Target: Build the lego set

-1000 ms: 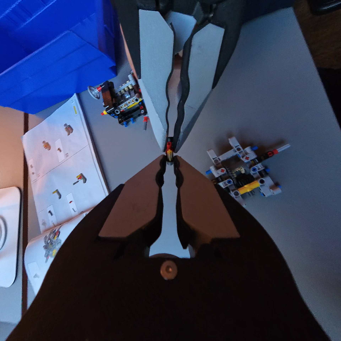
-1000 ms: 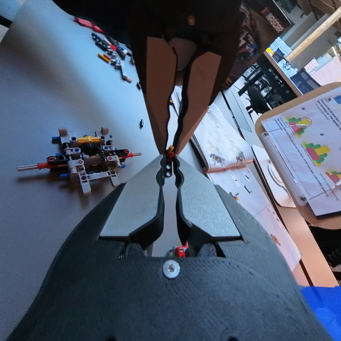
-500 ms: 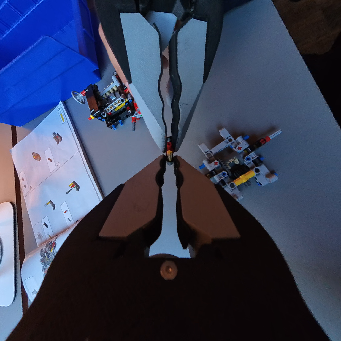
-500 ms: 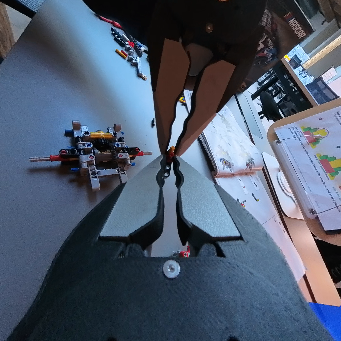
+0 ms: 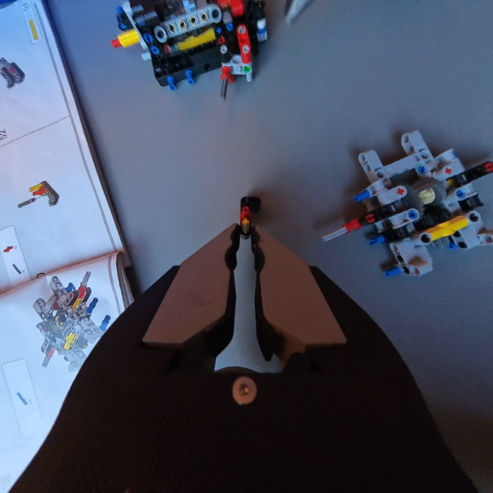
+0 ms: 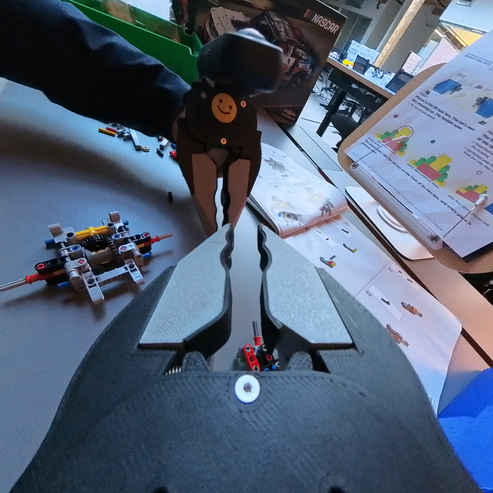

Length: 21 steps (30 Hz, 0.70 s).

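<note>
**Small toy part pinched over a grey tabletop**

The left hand-held gripper (image 5: 246, 229) has its brown fingers nearly together, pinching a small toy part (image 5: 245, 217) with a yellow pin, a red connector and a black block at its far end, which sticks out past the fingertips above the tabletop (image 5: 186, 160). The right hand-held gripper (image 6: 245, 230) stands parted, its grey fingers apart with nothing between them. Just beyond its tips hangs the left one, held by a person's dark sleeve (image 6: 93, 80). To one side lies a grey-and-black brick frame (image 5: 424, 210) with a yellow beam and red axle; farther off sits a black brick block (image 5: 197, 42) with yellow and red parts. An open instruction booklet (image 5: 53, 160) lies alongside. Beyond it are loose pieces (image 6: 136, 138), a green bin (image 6: 160, 40) and a printed box (image 6: 293, 40).
</note>
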{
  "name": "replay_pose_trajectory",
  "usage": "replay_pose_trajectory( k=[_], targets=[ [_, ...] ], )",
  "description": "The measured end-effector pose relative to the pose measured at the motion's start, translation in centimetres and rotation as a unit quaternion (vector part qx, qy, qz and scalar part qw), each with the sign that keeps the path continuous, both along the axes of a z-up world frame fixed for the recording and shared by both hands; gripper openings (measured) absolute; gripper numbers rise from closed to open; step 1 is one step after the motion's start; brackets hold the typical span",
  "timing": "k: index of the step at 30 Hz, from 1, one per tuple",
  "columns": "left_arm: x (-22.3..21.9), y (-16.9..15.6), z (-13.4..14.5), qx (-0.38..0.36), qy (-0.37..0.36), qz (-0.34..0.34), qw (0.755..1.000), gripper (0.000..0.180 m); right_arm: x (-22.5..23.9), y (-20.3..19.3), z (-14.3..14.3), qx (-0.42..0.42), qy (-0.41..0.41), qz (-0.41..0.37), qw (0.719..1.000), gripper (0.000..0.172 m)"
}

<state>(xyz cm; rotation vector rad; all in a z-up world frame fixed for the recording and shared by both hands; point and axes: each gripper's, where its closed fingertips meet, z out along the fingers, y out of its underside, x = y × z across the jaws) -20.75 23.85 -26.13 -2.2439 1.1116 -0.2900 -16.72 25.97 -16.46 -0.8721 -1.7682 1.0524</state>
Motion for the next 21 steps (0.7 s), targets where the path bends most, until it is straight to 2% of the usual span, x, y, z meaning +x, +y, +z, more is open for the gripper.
replay_pose_trajectory(
  k=[4, 10, 14, 18, 21],
  targets=[
    [-0.2, -0.1, -0.6, -0.007, 0.003, -0.015, 1.0, 0.015, -0.1, 0.1, -0.4, -0.005, -0.009, 0.002, 1.0, 0.014],
    [-1.4, -0.8, 0.5, -0.001, -0.004, -0.007, 1.0, 0.03, -0.1, -0.1, -0.6, -0.008, -0.011, 0.008, 1.0, 0.013],
    [-3.7, -2.5, 2.9, 0.018, 0.007, 0.052, 0.998, 0.05, 0.1, 0.7, 0.3, -0.014, 0.015, -0.003, 1.0, 0.014],
    [-4.0, -6.3, 6.1, 0.043, -0.048, 0.131, 0.989, 0.071, 0.2, 2.2, 1.2, -0.016, 0.047, -0.036, 0.998, 0.014],
    [-5.4, -9.8, 6.3, 0.05, -0.016, 0.216, 0.975, 0.07, 0.2, 3.0, 1.4, -0.016, 0.066, -0.061, 0.996, 0.014]
  ],
)
